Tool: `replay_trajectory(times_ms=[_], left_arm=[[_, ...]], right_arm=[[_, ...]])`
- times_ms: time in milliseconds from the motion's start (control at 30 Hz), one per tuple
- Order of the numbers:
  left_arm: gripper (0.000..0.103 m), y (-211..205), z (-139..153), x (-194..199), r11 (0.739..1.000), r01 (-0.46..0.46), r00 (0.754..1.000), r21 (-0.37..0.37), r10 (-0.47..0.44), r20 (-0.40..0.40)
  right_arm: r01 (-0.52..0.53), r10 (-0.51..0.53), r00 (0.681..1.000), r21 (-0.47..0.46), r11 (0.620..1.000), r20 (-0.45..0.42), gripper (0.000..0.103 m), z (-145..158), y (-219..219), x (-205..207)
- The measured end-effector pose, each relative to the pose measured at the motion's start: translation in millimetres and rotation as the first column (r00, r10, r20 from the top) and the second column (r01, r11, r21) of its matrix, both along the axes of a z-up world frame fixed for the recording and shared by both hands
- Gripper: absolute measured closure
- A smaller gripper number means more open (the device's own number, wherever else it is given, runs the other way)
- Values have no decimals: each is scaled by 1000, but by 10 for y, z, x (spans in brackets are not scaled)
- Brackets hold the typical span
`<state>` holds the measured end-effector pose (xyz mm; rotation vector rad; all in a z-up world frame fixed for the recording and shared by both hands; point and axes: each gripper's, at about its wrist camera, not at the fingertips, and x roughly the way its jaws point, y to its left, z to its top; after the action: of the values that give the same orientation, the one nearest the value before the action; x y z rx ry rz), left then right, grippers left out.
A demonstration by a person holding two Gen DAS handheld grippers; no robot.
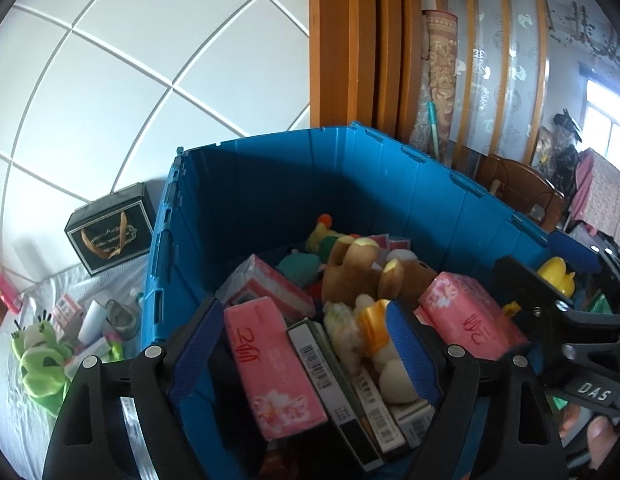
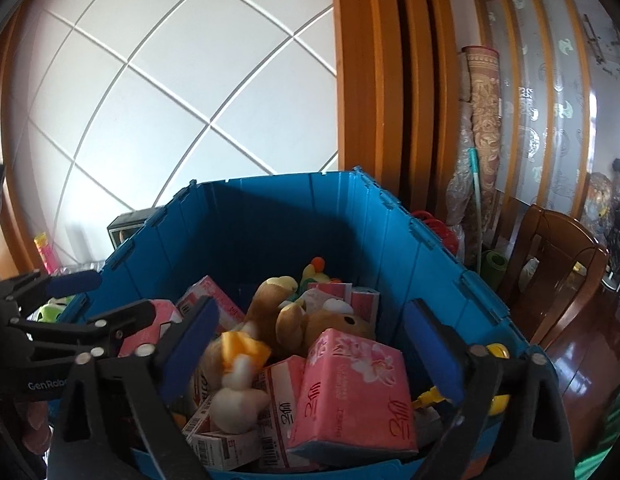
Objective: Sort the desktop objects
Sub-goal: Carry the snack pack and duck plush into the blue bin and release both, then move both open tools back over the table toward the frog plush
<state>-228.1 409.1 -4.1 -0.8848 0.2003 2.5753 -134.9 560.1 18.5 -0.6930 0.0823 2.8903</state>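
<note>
Grippers: left gripper [image 1: 302, 344] and right gripper [image 2: 310, 344] both spread, empty.
Crate: blue crate [image 1: 270, 184] directly below both, packed with tissue packs [image 2: 350, 392].

black tool [image 1: 306, 344] frames, ribbed blue pads [image 1: 196, 344].

Daylight came from a window [image 1: 608, 120] at the right edge of the left wrist view, blown out to white, leaving the white paneled wall [image 2: 158, 92] bright and evenly lit in both views. The far inner walls of the blue crate [image 1: 310, 184] lay in deep shadow, and the polished brown table [image 2: 582, 364] at the right edge of the right wrist view carried a glossy glare. Fisheye distortion bowed wall seams and the orange door frame [image 2: 374, 80]; corners vignetted black, and nearby gripper parts looked soft.
</note>
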Motion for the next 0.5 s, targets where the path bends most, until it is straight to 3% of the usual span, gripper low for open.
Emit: replay_trajectory(times_ms=[267,500], left_arm=[[19,-192,72,87,1000,-10,1000,20,11,-15],[17,-689,137,138,996,-71,997,44,73,-29]], right_arm=[[6,-6,1000,5,1000,-16,0,60,-77,79],[-42,43,999,11,999,-24,0,115,-438,62]])
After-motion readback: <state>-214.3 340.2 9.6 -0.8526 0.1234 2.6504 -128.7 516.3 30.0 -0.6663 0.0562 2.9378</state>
